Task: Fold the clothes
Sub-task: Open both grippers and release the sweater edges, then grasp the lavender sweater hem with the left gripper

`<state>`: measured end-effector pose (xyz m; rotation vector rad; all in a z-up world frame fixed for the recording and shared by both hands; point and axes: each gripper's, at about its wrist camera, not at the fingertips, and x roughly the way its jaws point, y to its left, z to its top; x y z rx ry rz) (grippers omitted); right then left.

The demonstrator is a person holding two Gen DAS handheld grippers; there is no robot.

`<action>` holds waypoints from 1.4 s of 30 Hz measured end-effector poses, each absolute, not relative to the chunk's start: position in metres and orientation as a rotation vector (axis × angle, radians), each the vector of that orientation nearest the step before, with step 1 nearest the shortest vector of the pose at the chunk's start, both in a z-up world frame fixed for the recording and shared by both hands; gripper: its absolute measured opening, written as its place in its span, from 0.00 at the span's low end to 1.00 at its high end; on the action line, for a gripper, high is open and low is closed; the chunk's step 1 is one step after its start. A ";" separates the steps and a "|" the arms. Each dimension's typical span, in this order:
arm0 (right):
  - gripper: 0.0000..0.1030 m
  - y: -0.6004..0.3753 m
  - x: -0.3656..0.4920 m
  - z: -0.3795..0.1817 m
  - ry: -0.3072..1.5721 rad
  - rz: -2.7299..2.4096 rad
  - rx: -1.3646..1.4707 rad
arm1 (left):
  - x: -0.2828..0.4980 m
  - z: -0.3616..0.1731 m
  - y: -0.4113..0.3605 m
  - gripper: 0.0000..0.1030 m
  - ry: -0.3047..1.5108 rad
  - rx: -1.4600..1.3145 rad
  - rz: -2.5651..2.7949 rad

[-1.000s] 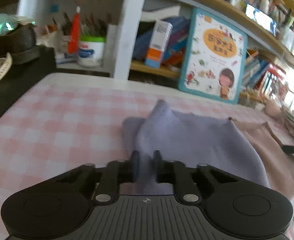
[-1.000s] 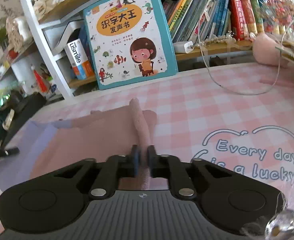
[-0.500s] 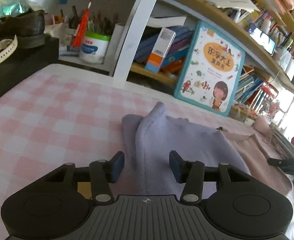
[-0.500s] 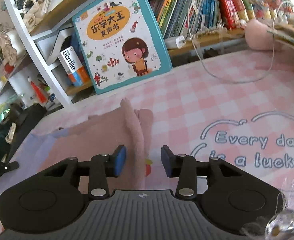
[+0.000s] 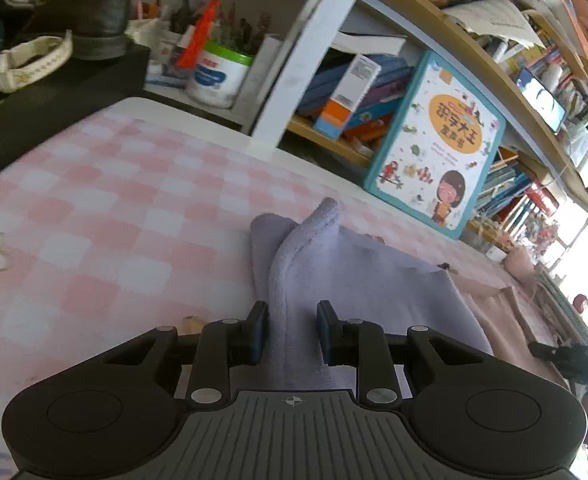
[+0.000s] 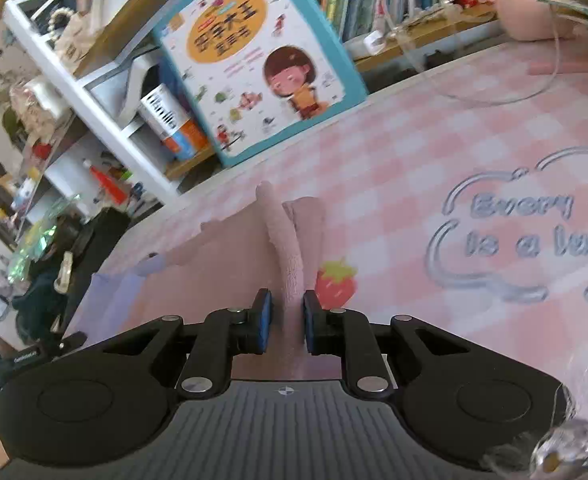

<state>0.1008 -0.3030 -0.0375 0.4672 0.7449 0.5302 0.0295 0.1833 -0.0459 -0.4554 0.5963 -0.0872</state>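
Left gripper [image 5: 290, 330]: jaws closing around a raised ridge of the lilac cloth [image 5: 358, 280], pads not yet pressing it, small gaps on both sides. Right gripper [image 6: 285, 322]: jaws closing on a pinched ridge of the pink cloth [image 6: 286, 248]; looks just short of contact, though motion blur makes that hard to confirm. Both cloths lie side by side, edges overlapping, on the pink checked tabletop [image 5: 106, 216], lilac on the left. A teal picture book [image 6: 254, 52] leans against the bookshelf [image 5: 434, 40] behind. A strawberry print [image 6: 334, 284] sits beside the pink ridge.
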 end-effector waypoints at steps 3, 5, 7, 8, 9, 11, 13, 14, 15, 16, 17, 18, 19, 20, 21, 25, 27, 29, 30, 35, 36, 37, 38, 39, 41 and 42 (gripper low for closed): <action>0.15 -0.292 0.090 -0.036 0.743 0.550 0.438 | 0.019 -0.045 0.192 0.24 0.597 -0.457 -0.076; 0.15 -0.284 0.085 -0.035 0.733 0.556 0.405 | 0.013 -0.045 0.198 0.25 0.596 -0.461 -0.073; 0.17 -0.278 0.082 -0.033 0.714 0.553 0.361 | 0.008 -0.044 0.200 0.29 0.593 -0.455 -0.066; 0.20 -0.276 0.081 -0.032 0.701 0.547 0.329 | 0.006 -0.042 0.198 0.33 0.593 -0.431 -0.046; 0.23 -0.273 0.080 -0.031 0.689 0.533 0.291 | 0.004 -0.039 0.195 0.35 0.591 -0.404 -0.026; 0.31 -0.271 0.076 -0.029 0.669 0.504 0.234 | -0.006 -0.029 0.184 0.42 0.566 -0.321 0.000; 0.31 -0.270 0.071 -0.027 0.652 0.489 0.194 | -0.019 -0.019 0.173 0.49 0.526 -0.261 -0.003; 0.32 -0.270 0.068 -0.025 0.639 0.479 0.168 | -0.025 -0.015 0.170 0.53 0.512 -0.249 -0.006; 0.32 -0.269 0.065 -0.024 0.626 0.468 0.139 | -0.030 -0.011 0.166 0.54 0.503 -0.240 -0.004; 0.34 -0.269 0.062 -0.022 0.609 0.459 0.110 | -0.035 -0.008 0.163 0.56 0.497 -0.233 -0.001; 0.34 -0.268 0.059 -0.021 0.592 0.450 0.081 | -0.040 -0.006 0.161 0.59 0.492 -0.232 0.000; 0.34 -0.269 0.055 -0.020 0.575 0.445 0.056 | -0.045 -0.004 0.159 0.61 0.486 -0.236 0.002; 0.34 -0.269 0.052 -0.019 0.563 0.443 0.040 | -0.051 -0.002 0.157 0.67 0.481 -0.240 0.004; 0.35 -0.270 0.050 -0.018 0.554 0.443 0.029 | -0.057 -0.001 0.155 0.70 0.476 -0.244 0.006; 0.35 -0.272 0.047 -0.017 0.546 0.443 0.020 | -0.062 0.000 0.153 0.71 0.478 -0.247 0.010; 0.36 -0.276 0.033 -0.012 0.515 0.453 -0.015 | -0.080 0.003 0.144 0.77 0.491 -0.253 0.028; 0.40 -0.278 0.025 -0.010 0.501 0.468 -0.034 | -0.088 0.003 0.139 0.79 0.506 -0.248 0.046; 0.46 -0.279 0.016 -0.009 0.481 0.485 -0.053 | -0.093 0.003 0.132 0.79 0.520 -0.219 0.083; 0.46 -0.279 0.012 -0.010 0.471 0.490 -0.064 | -0.097 0.002 0.128 0.80 0.523 -0.201 0.101; 0.48 -0.285 0.000 -0.019 0.475 0.523 -0.076 | -0.112 -0.001 0.115 0.83 0.542 -0.188 0.142; 0.49 -0.286 -0.001 -0.020 0.477 0.536 -0.072 | -0.115 -0.001 0.114 0.84 0.542 -0.202 0.145; 0.50 -0.288 -0.002 -0.022 0.479 0.550 -0.067 | -0.119 -0.001 0.112 0.84 0.541 -0.216 0.148; 0.52 -0.289 -0.003 -0.022 0.480 0.566 -0.064 | -0.122 -0.001 0.111 0.84 0.537 -0.230 0.155; 0.52 -0.289 -0.004 -0.022 0.478 0.580 -0.060 | -0.125 -0.001 0.111 0.84 0.536 -0.255 0.161; 0.52 -0.288 -0.006 -0.021 0.469 0.610 -0.068 | -0.128 -0.002 0.112 0.84 0.533 -0.322 0.149; 0.52 -0.287 -0.006 -0.020 0.467 0.619 -0.083 | -0.128 -0.004 0.115 0.84 0.530 -0.382 0.135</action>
